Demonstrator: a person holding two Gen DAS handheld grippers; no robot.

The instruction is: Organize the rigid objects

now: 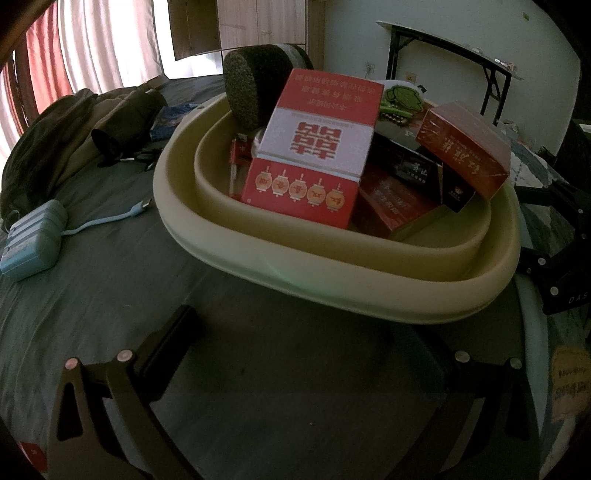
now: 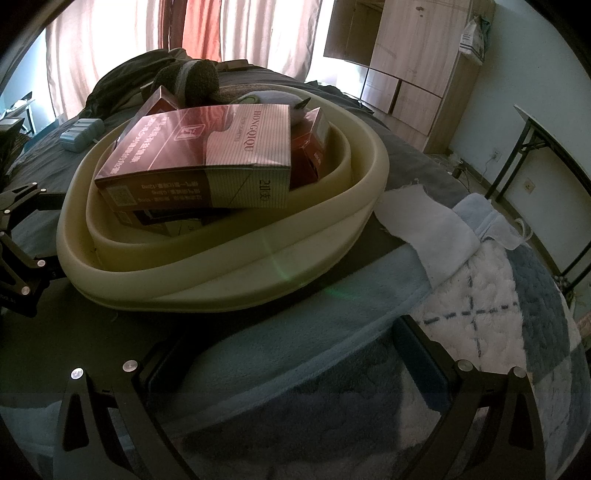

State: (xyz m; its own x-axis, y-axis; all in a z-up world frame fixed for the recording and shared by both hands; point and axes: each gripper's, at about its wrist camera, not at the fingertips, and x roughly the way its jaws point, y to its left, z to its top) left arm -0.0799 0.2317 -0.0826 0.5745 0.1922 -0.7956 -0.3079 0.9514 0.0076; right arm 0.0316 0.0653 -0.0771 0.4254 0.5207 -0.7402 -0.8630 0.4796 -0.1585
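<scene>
Nearby, cream basin (image 1: 369,266) — boxes piled inside — on bed (image 1: 110,258).

Upper left of the left wrist view: pale and red curtains (image 1: 66,55), backlit by daylight; upper centre, a light wooden wardrobe (image 1: 258,26); upper right, a white wall (image 1: 354,40) with a black-legged folding table (image 1: 454,51) against it. Upper centre of the right wrist view: the same curtains (image 2: 258,33), brightly lit; upper right, the wardrobe (image 2: 413,62); right edge, the folding table (image 2: 543,129); a grey bedsheet (image 1: 110,277) fills the lower frame.
</scene>
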